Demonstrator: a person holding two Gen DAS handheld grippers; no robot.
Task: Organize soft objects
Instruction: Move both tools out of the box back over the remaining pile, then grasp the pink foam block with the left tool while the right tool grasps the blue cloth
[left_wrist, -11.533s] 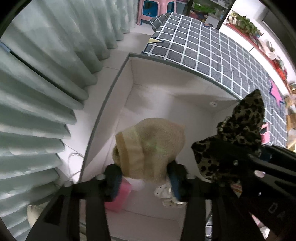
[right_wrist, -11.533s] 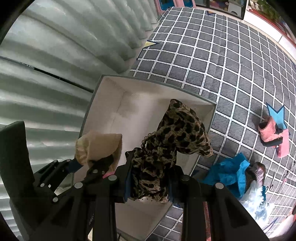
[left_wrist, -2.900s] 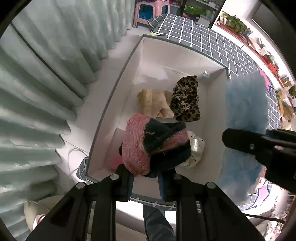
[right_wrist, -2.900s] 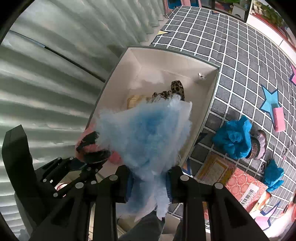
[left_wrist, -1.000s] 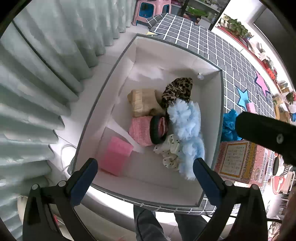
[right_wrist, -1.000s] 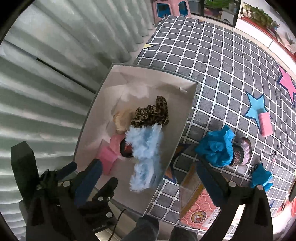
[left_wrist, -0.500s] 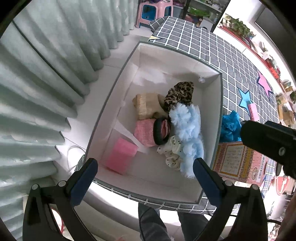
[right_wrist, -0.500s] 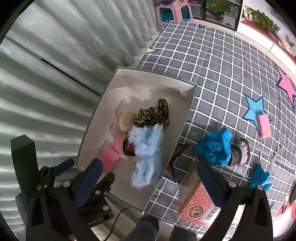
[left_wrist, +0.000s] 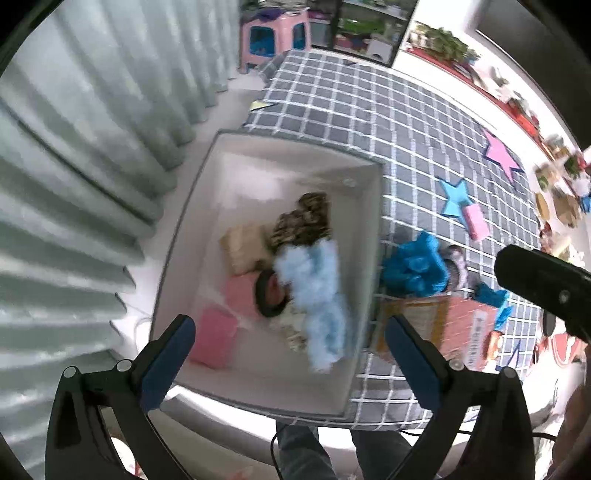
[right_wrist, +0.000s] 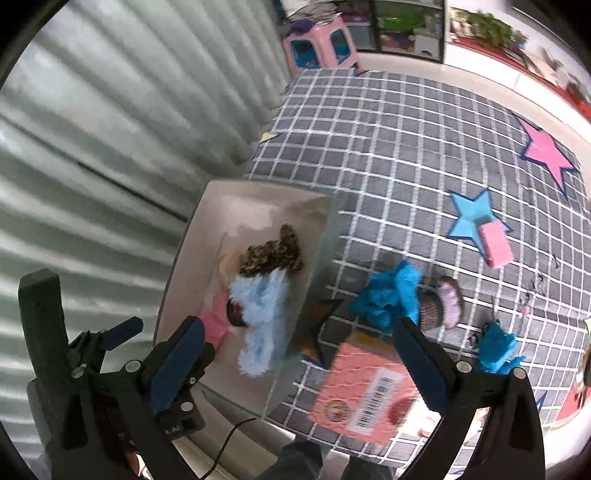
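**Both jaws wide and empty above the box**

The left gripper hangs over the box at frame centre, jaws spread wide, touching nothing. The right gripper is likewise wide open and empty. The blue fluff lies inside; a blue cloth lies on the mat, right of the box.

You see pale green curtains hanging at the left beside a grey grid-patterned mat bearing pink and blue stars. A pink stool stands beyond it, and a pink printed box lies near you.
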